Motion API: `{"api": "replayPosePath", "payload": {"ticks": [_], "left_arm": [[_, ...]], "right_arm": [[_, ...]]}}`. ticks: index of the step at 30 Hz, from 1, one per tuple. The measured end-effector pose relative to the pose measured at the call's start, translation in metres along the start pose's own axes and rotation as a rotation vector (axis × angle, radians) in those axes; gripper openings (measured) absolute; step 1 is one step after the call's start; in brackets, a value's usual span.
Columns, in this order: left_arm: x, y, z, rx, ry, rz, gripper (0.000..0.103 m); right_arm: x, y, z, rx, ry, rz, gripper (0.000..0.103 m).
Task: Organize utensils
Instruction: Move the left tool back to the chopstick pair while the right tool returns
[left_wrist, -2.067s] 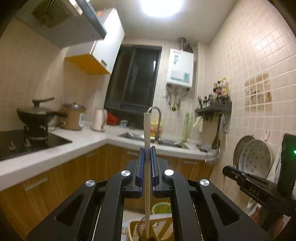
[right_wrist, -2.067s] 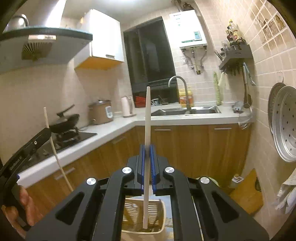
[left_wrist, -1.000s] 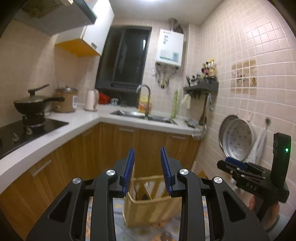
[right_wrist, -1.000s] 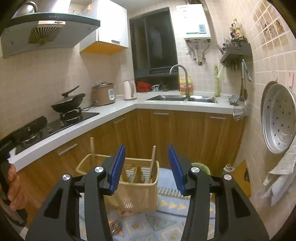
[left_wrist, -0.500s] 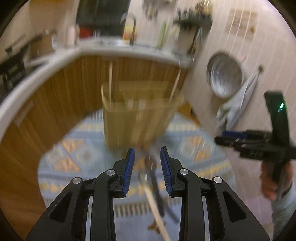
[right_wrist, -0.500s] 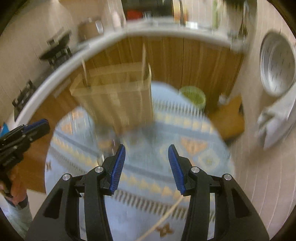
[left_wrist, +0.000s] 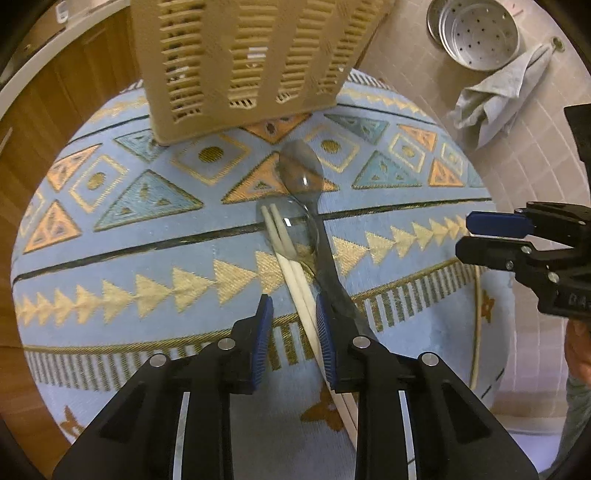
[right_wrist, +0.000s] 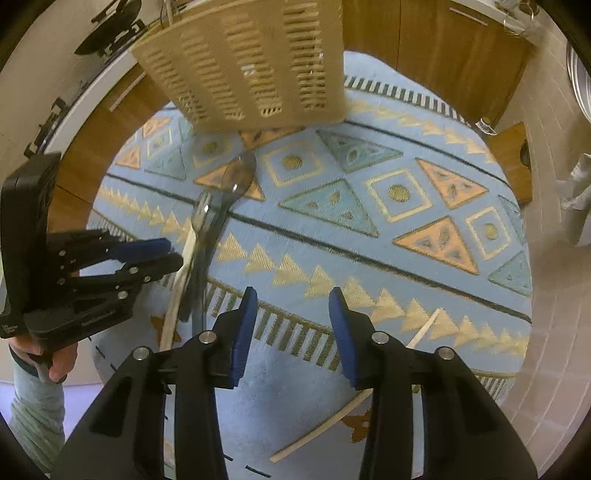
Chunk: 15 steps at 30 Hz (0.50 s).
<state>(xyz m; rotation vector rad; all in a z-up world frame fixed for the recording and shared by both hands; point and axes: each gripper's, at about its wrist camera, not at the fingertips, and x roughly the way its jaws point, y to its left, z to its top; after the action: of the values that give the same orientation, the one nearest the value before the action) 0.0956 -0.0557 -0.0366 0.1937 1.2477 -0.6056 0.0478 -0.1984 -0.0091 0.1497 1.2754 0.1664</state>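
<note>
**Inspector:** Left wrist view first. State of the left gripper (left_wrist: 291, 325)?

**Assistant:** It points steeply down at the patterned rug (left_wrist: 147, 258). Its blue-padded fingers (left_wrist: 263, 332) are parted and closing. A pair of white chopsticks (left_wrist: 291, 266) runs up between them from the lower centre of the frame; the pads do not press on the pair yet.

**Inspector:** What lies with the chopsticks?

**Assistant:** Two clear spoons (left_wrist: 301, 173), just right of centre. The chopstick tips rest on the nearer bowl; the dark handles pass under the right-hand finger.

**Inspector:** And the basket?

**Assistant:** The tan slatted basket (left_wrist: 251, 62) stands on the rug at the top of the frame, just beyond the farther spoon bowl.

**Inspector:** Right wrist view.

**Assistant:** The right gripper (right_wrist: 291, 328) also faces the rug, fingers (right_wrist: 341, 332) apart and closing, with only rug between them. A single chopstick (right_wrist: 321, 428) lies in the lower centre, passing under the right-hand finger. The left gripper shows at the left edge beside the spoons.

**Inspector:** Surroundings?

**Assistant:** A perforated metal steamer tray (left_wrist: 476, 33) and a grey cloth (left_wrist: 495, 96) hang on the tiled wall, upper right of the left wrist view.
</note>
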Motion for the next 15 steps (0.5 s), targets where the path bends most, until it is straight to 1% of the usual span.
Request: {"api": "replayPosePath", "payload": {"ticks": [1, 4, 6, 9, 11, 15], "left_arm": [[0.001, -0.004, 0.002, 0.007, -0.010, 0.011, 0.023], [0.004, -0.012, 0.006, 0.047, -0.005, 0.065, 0.023], [0.007, -0.022, 0.007, 0.093, 0.002, 0.120, 0.024], [0.013, -0.038, 0.008, 0.155, 0.001, 0.179, 0.025], [0.016, -0.043, 0.008, 0.175, 0.001, 0.195, 0.024], [0.017, -0.042, 0.007, 0.173, 0.005, 0.180, 0.015]], "right_arm": [[0.001, -0.003, 0.000, 0.008, 0.006, -0.002, 0.037], [0.001, -0.023, -0.003, 0.063, 0.031, -0.006, 0.037], [0.002, -0.034, -0.005, 0.100, 0.048, -0.002, 0.037], [0.007, -0.048, -0.010, 0.147, 0.075, 0.000, 0.037], [0.010, -0.050, -0.013, 0.150, 0.085, -0.015, 0.037], [0.013, -0.060, -0.019, 0.191, 0.091, -0.029, 0.037]]}}
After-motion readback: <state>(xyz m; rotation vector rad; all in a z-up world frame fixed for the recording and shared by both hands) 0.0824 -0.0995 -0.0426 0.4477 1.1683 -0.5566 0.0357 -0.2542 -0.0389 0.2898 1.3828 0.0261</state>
